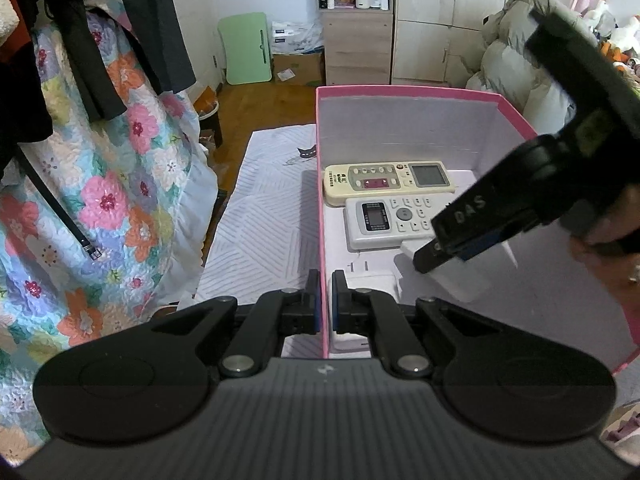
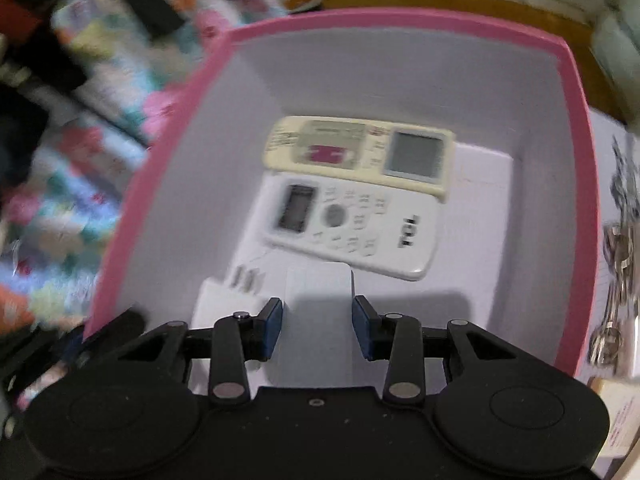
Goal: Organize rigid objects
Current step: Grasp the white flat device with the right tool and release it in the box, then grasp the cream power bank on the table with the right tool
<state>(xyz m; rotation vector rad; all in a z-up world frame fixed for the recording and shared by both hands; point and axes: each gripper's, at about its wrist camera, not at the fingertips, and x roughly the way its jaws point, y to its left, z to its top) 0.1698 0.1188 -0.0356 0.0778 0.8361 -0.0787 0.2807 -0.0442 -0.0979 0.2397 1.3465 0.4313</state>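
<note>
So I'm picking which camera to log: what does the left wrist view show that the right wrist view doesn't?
Left wrist only: the left gripper pinching the pink box wall, the wooden shelf, the green board.

Right wrist only: the keys outside the box, and the right gripper open over the white block.

Both: cream remote and white remote.

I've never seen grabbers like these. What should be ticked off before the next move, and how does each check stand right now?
1. Left gripper pinches the left wall of the pink box to steady it: ok.
2. Right gripper straddles the white block inside the box: ok.
3. Its pads grip the block firmly: cannot tell.
4. Block sits on the box floor: cannot tell.
5. Cream remote and white remote lie flat, clear of both grippers: ok.
6. Right wrist view is sharp: not ok, blurred.
</note>
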